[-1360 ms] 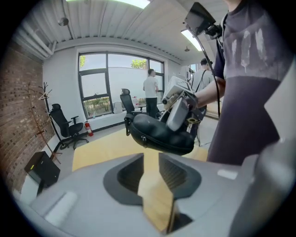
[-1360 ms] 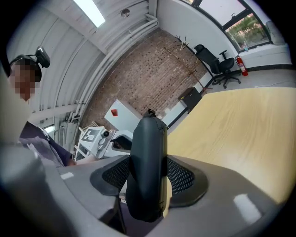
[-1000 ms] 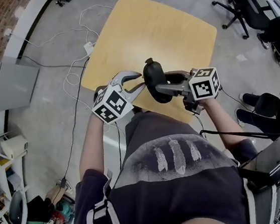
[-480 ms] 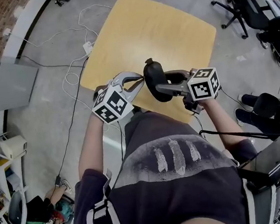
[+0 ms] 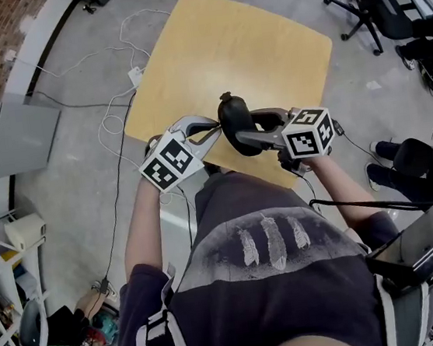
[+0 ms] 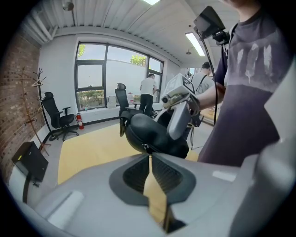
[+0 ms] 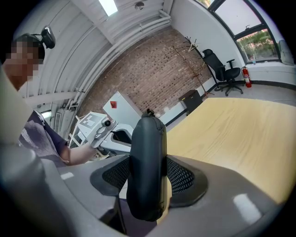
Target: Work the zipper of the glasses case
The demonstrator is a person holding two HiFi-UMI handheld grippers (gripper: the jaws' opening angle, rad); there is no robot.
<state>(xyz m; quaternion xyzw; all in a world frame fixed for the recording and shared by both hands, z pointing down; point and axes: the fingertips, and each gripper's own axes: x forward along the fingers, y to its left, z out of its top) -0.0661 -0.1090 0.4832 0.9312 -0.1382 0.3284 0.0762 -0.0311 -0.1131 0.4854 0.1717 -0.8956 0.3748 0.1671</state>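
"So, where's the glasses case (image 5: 235, 123)?"

"Mid-frame over the near edge of the tabletop (image 5: 240, 44), clamped in the right gripper (image 7: 148, 155). The left gripper (image 6: 149, 157) is closed at its zipper (image 6: 145, 148)."

"Around it?"

"Office chairs (image 5: 385, 18) upper right, cables (image 5: 115, 110) on the floor (image 5: 70, 194) upper left."

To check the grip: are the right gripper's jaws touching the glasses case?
Touching. Right gripper view: the right gripper presses the glasses case from both sides.

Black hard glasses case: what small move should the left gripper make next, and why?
The left gripper is shut at the small metal zipper pull, right gripper clamps the black hard glasses case; probably ease the pull along the case.
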